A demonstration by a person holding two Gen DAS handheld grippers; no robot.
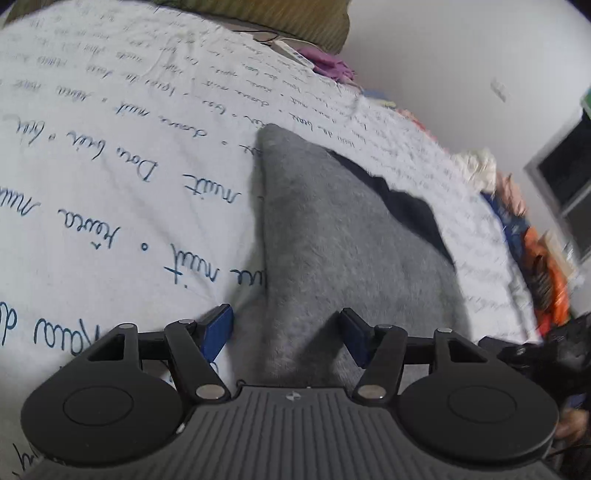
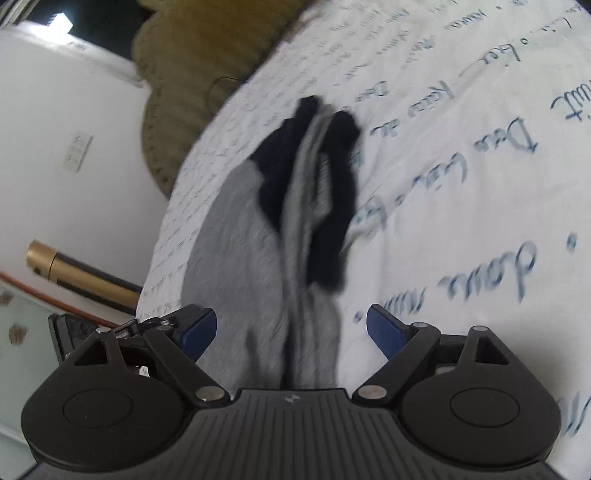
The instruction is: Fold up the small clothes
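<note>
A small grey fleece garment point(image 1: 332, 240) with dark navy parts point(image 1: 406, 210) lies on a white bed sheet point(image 1: 110, 166) printed with blue handwriting. My left gripper point(image 1: 287, 334) hovers low over the near end of the garment. Its jaws stand apart: the left blue pad point(image 1: 218, 332) is over the sheet and the right pad point(image 1: 356, 338) over the grey cloth. In the right wrist view the garment point(image 2: 240, 240) is bunched into lengthwise folds, with its navy part point(image 2: 332, 206) at the far end. My right gripper point(image 2: 291, 328) is open and straddles the near end, with neither pad pressing on it.
An olive cushion point(image 1: 295, 18) point(image 2: 184, 92) lies at the head of the bed. Mixed clothes point(image 1: 517, 221) are piled along the bed's right edge, with a purple cloth point(image 1: 328, 62) further back. A white wall and a gold-and-black cylinder point(image 2: 81, 273) are beside the bed.
</note>
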